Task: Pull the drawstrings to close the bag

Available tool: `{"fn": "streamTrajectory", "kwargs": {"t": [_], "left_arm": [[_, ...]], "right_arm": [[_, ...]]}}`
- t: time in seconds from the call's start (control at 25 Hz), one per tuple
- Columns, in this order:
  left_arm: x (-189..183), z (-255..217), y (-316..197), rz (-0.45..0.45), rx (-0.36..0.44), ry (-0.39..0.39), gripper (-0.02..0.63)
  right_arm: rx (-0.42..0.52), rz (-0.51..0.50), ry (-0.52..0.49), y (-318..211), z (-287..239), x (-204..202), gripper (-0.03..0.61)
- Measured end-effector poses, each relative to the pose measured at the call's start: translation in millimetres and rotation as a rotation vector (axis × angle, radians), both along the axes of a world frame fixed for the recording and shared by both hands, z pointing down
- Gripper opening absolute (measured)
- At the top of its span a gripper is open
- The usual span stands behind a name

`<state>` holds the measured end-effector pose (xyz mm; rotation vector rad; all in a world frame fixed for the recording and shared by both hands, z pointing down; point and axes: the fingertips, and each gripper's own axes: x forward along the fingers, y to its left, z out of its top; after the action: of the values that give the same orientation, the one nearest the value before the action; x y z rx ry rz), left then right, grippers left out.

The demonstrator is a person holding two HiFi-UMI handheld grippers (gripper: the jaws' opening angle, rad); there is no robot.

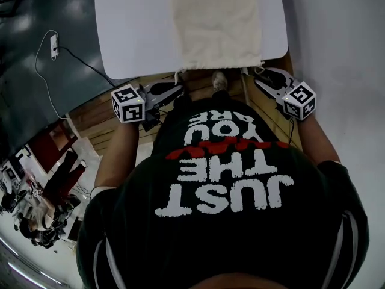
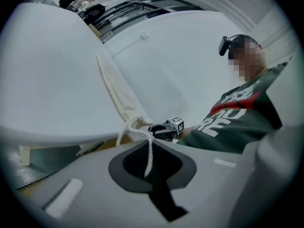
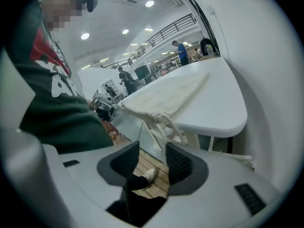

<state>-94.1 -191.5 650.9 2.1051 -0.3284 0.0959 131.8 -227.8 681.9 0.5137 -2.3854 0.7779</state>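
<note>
One broad white surface point(image 1: 132, 35) with rounded corners carries a cream cloth drawstring bag point(image 1: 216, 23), laid flat with its gathered mouth at the near edge. At the bag's left corner, the left gripper point(image 2: 149, 164) has its jaws pressed together on a white cord drawstring point(image 2: 148, 146) that trails off the edge. At the right corner, the right gripper point(image 3: 151, 161) holds its jaws apart with nothing between them. The second loop of white cord point(image 3: 167, 125) dangles just beyond its tips. The step in hand appears to be taking hold of both cords, and only one is secured. Next, the right gripper would likely need to move onto its loop and clamp it. Both could then draw outward, away from each other, to cinch the mouth.
</note>
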Motion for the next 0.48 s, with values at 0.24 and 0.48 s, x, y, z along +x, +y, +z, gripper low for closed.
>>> {"fn": "streamTrajectory", "kwargs": {"t": [0.24,0.48], "left_arm": [[2.0,-12.9,-17.2,-0.089,-0.006,0.057,0.014],[7.6,-12.7,-18.3,-0.077,-0.002,0.04,0.014]], "right_arm": [[-0.049,0.049,-0.061,-1.7,2.8,-3.0,0.153],[-0.109,0.15,-0.22,-8.4,-1.4,-5.6,0.153]]}}
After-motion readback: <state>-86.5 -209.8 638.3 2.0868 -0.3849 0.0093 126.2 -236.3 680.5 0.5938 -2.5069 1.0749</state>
